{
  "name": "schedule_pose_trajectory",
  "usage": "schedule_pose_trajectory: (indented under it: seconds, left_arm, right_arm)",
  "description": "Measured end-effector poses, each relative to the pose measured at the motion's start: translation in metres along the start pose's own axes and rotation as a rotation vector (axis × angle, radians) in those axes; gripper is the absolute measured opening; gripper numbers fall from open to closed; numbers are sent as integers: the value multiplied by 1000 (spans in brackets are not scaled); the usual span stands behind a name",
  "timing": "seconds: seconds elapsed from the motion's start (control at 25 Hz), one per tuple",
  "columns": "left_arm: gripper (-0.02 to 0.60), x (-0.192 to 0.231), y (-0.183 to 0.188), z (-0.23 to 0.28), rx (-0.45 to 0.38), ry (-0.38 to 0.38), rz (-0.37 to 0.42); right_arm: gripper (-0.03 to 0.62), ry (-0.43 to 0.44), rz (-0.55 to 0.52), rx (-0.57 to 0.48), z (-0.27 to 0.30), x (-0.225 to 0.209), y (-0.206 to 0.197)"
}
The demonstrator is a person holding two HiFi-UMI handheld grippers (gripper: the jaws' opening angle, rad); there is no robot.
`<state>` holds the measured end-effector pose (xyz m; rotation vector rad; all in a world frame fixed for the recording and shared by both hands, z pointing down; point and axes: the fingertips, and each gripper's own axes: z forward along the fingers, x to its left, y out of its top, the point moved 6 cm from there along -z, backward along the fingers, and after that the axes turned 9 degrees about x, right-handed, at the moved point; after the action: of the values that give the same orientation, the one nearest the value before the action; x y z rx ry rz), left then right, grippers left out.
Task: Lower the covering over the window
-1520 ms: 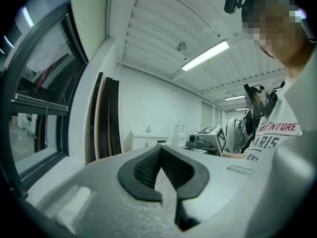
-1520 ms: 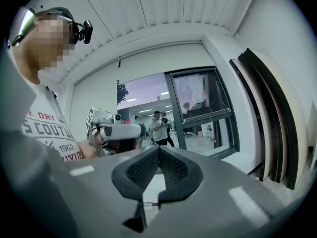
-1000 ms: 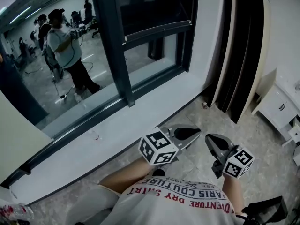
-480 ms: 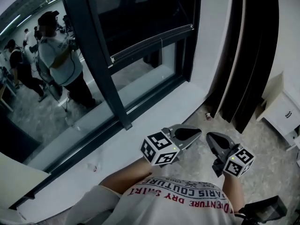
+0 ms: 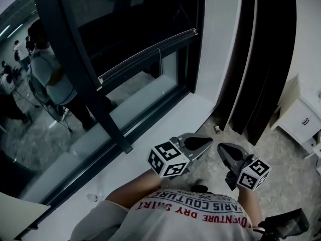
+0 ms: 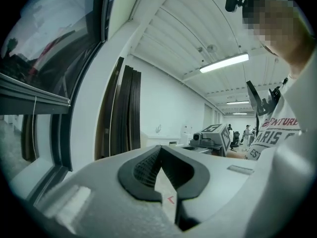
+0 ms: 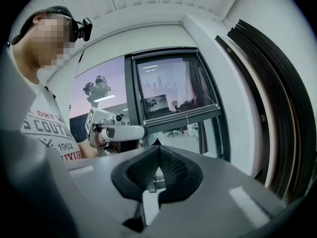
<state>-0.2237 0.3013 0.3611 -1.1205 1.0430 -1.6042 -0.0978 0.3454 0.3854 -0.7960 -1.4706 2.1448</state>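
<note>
Blind rail [image 5: 150,53] hanging up-left of both tools along the window [image 5: 135,92], lying nearer the left gripper [image 5: 203,142] than the right gripper [image 5: 226,152], both pinching closed on nothing.

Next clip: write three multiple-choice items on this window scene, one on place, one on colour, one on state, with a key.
1. Where is the blind's bottom bar?
A on the sill
B partway down the window
C out of sight at the top

2. What colour is the sill?
A white
B black
C brown

3. How are the left tool and right tool?
A both wide open
B left shut on a cord
C both shut, empty

Key:
1 B, the window shows clear below the bar.
2 A, the ledge shows pale white.
3 C, each pair of jaws meets with nothing between.
</note>
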Motion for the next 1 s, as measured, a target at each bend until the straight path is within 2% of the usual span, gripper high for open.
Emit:
schedule_pose_trajectory:
  seconds: [0.16, 0.32, 0.56, 0.76, 0.88, 1.0]
  left_arm:
    - [2, 26, 4, 39, 13, -4, 0]
    - [2, 73, 18, 85, 7, 20, -13]
    - [2, 167, 68, 161, -10, 75, -31]
    - [2, 236, 106, 217, -60, 118, -42]
    - [2, 263, 118, 240, -61, 141, -36]
    - [2, 281, 125, 249, -72, 159, -38]
  right_arm:
    - [5, -2, 1, -7, 5, -48, 3]
    - [5, 14, -8, -5, 21, -116, 18]
    - [5, 42, -13, -4, 50, -243, 70]
    - [5, 59, -25, 5, 70, -336, 102]
    - [5, 68, -33, 3, 78, -374, 116]
    - [5, 83, -39, 3, 86, -392, 123]
